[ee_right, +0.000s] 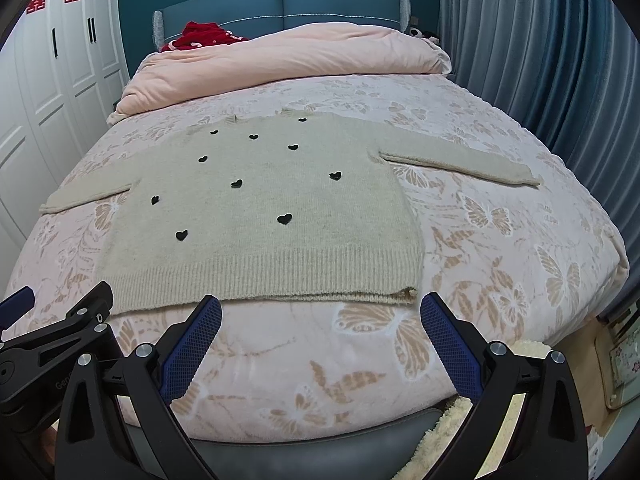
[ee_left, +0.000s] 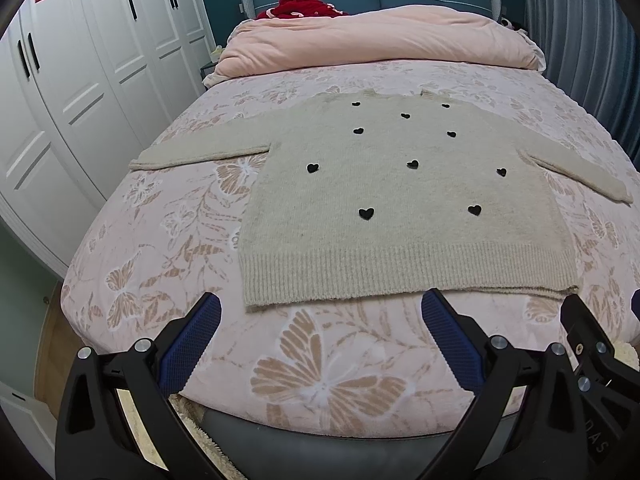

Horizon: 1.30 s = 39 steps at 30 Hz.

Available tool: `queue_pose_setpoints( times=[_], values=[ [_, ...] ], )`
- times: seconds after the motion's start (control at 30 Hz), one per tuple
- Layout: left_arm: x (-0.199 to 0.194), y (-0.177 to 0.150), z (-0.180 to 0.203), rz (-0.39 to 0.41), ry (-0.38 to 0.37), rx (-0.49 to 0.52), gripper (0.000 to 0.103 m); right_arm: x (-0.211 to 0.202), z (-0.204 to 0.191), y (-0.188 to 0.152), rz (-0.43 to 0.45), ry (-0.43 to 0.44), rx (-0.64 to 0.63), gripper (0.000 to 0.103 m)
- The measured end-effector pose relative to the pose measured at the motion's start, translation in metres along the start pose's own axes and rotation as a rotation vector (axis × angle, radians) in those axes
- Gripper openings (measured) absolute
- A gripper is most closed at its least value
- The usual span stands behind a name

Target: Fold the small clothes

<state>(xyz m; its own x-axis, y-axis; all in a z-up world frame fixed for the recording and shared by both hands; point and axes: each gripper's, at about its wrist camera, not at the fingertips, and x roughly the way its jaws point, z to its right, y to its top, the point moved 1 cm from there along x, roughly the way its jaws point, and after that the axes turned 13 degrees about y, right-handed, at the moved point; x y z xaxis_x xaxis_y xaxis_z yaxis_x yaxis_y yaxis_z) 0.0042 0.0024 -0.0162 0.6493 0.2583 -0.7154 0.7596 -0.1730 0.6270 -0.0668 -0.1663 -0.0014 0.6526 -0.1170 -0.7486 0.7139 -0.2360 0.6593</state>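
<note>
A beige knit sweater (ee_left: 400,208) with small black hearts lies flat on the bed, both sleeves spread outward, ribbed hem nearest me. In the right wrist view the same sweater (ee_right: 256,216) sits left of centre. My left gripper (ee_left: 322,308) hovers open just short of the hem, its blue pads wide apart with nothing between them. My right gripper (ee_right: 320,308) is open too, near the hem's right corner (ee_right: 408,294). The right gripper's black frame (ee_left: 588,340) shows at the left view's right edge, and the left gripper's frame (ee_right: 60,328) at the right view's left edge.
The bed (ee_left: 320,360) has a pink butterfly-print cover. A folded pink duvet (ee_left: 380,40) and a red garment (ee_left: 304,4) lie at the headboard end. White wardrobes (ee_left: 80,80) stand to the left, blue curtains (ee_right: 540,60) to the right. A fluffy rug (ee_right: 452,420) lies by the bed's foot.
</note>
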Motion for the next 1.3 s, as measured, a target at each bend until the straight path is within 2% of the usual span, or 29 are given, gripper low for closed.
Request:
queue_pose_setpoints(
  times=[0.73, 0.8, 1.3],
  values=[
    [0.0009, -0.0030, -0.0024, -0.003, -0.002, -0.001, 0.098, -0.0012, -0.0071, -0.0086, -0.001, -0.006, 0.003, 0.098],
    [0.0011, -0.0025, -0.0023, -0.004, -0.002, -0.001, 0.098, 0.0003, 0.0010, 0.0003, 0.001, -0.002, 0.003, 0.098],
    [0.0011, -0.0020, -0.0026, -0.004, -0.004, -0.002, 0.098, 0.0005, 0.0007, -0.0024, -0.002, 0.000, 0.006, 0.098]
  ],
)
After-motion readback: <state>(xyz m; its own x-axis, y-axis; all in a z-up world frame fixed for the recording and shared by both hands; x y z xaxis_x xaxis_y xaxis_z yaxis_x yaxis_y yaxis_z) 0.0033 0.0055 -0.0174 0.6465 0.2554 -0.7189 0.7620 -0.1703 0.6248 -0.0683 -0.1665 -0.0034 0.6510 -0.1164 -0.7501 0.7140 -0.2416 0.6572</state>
